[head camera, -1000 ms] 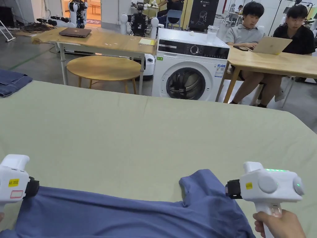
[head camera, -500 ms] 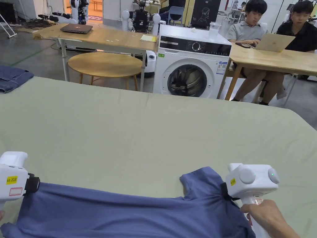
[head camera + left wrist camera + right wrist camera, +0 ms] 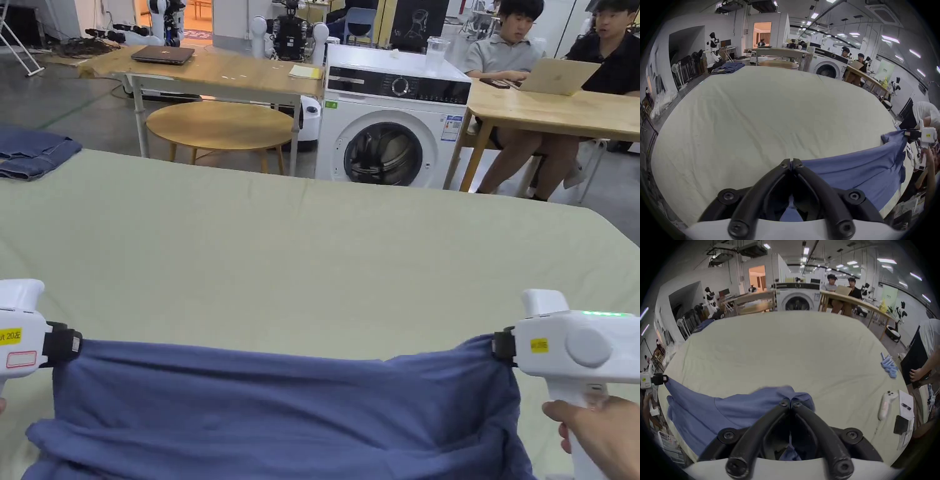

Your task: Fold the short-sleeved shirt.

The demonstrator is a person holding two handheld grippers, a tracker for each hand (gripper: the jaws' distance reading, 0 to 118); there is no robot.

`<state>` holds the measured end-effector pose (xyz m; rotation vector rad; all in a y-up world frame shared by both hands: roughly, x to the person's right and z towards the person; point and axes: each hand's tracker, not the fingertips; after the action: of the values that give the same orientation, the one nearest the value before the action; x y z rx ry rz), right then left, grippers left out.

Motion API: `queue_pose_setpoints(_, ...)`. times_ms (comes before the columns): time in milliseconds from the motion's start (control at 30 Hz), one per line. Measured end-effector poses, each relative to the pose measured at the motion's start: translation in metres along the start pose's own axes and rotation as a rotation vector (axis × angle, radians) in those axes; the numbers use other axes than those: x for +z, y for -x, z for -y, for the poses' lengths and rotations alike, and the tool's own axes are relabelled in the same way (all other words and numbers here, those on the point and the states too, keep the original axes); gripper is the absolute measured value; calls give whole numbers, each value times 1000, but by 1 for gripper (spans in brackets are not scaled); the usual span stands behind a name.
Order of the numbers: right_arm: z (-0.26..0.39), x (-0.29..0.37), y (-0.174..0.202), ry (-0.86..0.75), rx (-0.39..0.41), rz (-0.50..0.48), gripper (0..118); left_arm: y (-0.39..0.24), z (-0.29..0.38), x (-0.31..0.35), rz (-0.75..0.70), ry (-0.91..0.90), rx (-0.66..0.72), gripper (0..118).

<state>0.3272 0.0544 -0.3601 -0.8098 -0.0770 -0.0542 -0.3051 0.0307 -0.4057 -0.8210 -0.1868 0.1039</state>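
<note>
A pale green tabletop (image 3: pixel 312 250) takes up most of the head view, and along the bottom of the frame a blue shirt (image 3: pixel 281 412) is stretched wide across its near edge, its top edge lifted and pulled taut from lower left to lower right. The left gripper (image 3: pixel 69 344) at the lower left has its fingers (image 3: pixel 784 165) clenched on one end of that edge, with cloth pinched between the tips. The right gripper (image 3: pixel 498 345) at the lower right, held by a hand (image 3: pixel 597 431), has its fingers (image 3: pixel 782 404) clenched on the other end.
</note>
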Motion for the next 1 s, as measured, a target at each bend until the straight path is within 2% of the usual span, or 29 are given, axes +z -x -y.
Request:
queue_pose_setpoints(233,52,83,11,-54,32,21,0,0,32,45,26,-42,-28,0)
queue_pose_setpoints(467,125,128,33,41,65,62,0,2,87,71,29,-11,-44,0)
queue_pose_setpoints(633,160,102,22,191,93,87,0,5,132,68,18,75,-49,0)
queue_pose_setpoints(767,177,71,12,230,78,88,0,7,152,49,0,157,-72,0)
queue_pose_setpoints(1000,187,37,6,267,83,105,0,5,159,27,-36,181,-98,0)
